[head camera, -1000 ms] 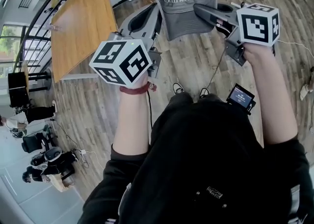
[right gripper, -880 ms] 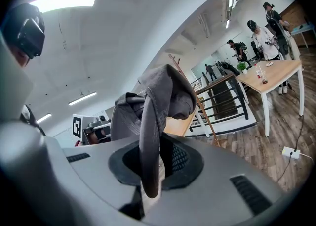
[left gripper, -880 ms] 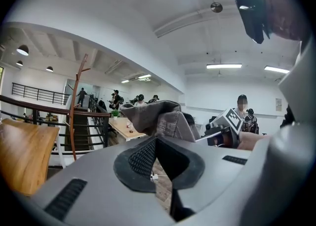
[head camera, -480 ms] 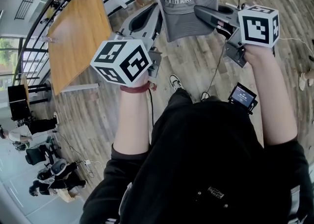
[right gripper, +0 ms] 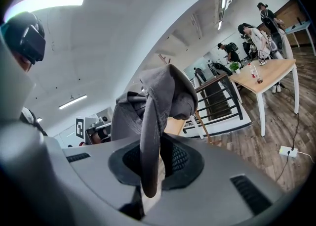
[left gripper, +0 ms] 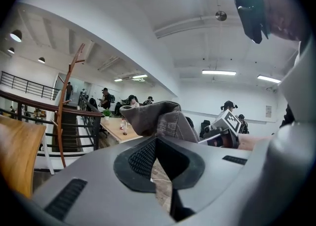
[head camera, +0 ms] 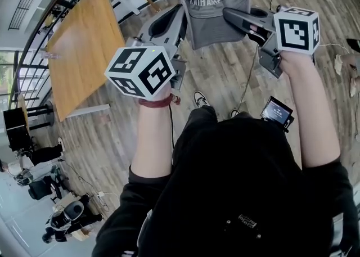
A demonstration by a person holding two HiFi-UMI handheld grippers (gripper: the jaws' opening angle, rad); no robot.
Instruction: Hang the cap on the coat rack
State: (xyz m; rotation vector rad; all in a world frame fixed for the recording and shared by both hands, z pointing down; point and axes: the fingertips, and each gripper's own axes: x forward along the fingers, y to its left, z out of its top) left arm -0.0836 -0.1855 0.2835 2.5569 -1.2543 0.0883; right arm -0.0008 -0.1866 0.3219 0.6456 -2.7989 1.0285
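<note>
Both claws are busy with the grey fabric baseball cap (head camera: 216, 0), which is up in the air between them and above the wood-plank floor (head camera: 225, 76). My right claw (right gripper: 153, 163) is clenched on the brim: in the right gripper view the brim runs edge-on between the two pads and the crown bulges just past the tips. My left claw (left gripper: 157, 143) looks pinched too. Its jaws meet at the tips on a fold of the crown's fabric, and only a thin wedge of floor shows behind them. From the head view the cap hangs stretched from one claw's tips to the other's, with the printed front facing down towards me.

I would call pick-up and carry done. The hanging itself has not begun. The slim brown wooden coat rack (left gripper: 61, 116) stands well beyond the left claw's tips and off to their left, in front of the black metal railing (left gripper: 29, 101), and its curved branches are bare. A long light-wood desk (head camera: 84, 42) lies to the left of the left claw.

As I judge it, what remains is to close the gap to the rack, lift the cap's opening over a branch tip, lower it until the fabric catches, and then let go with both claws.
</note>
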